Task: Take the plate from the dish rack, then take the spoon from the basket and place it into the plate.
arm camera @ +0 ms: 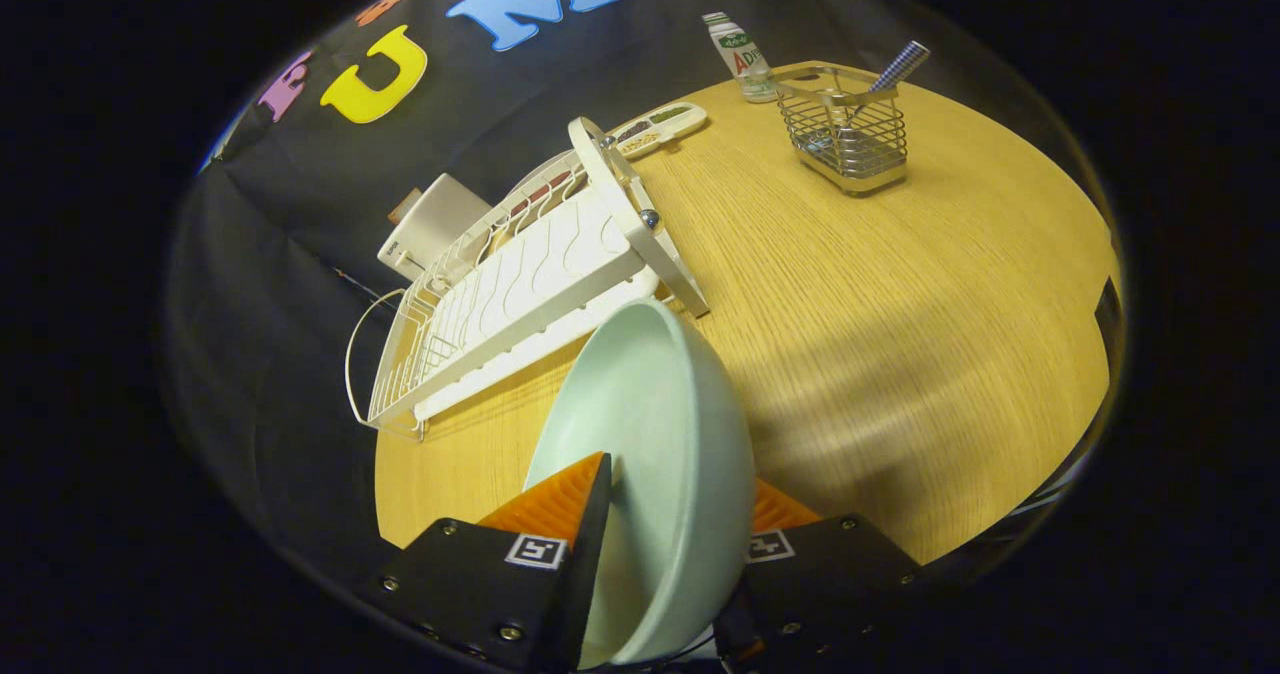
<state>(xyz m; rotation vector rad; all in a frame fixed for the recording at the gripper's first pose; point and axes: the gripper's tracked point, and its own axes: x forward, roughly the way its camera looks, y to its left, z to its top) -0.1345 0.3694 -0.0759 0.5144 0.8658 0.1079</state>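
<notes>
A pale green plate [650,434] stands on edge between my two fingers, and my gripper [665,514] is shut on its rim. The plate hangs above the wooden table [900,284], just in front of the near end of the white dish rack [520,284]. Far beyond the fingers stands a wire basket [845,139], with a spoon's checkered handle [900,64] sticking up out of it. The spoon's bowl is hidden inside the basket.
A small white bottle [742,54] stands behind the basket. A white tray with small compartments [660,126] lies past the rack's far end. A white box [432,224] sits behind the rack near the cloth wall. The table's edge curves close on the right.
</notes>
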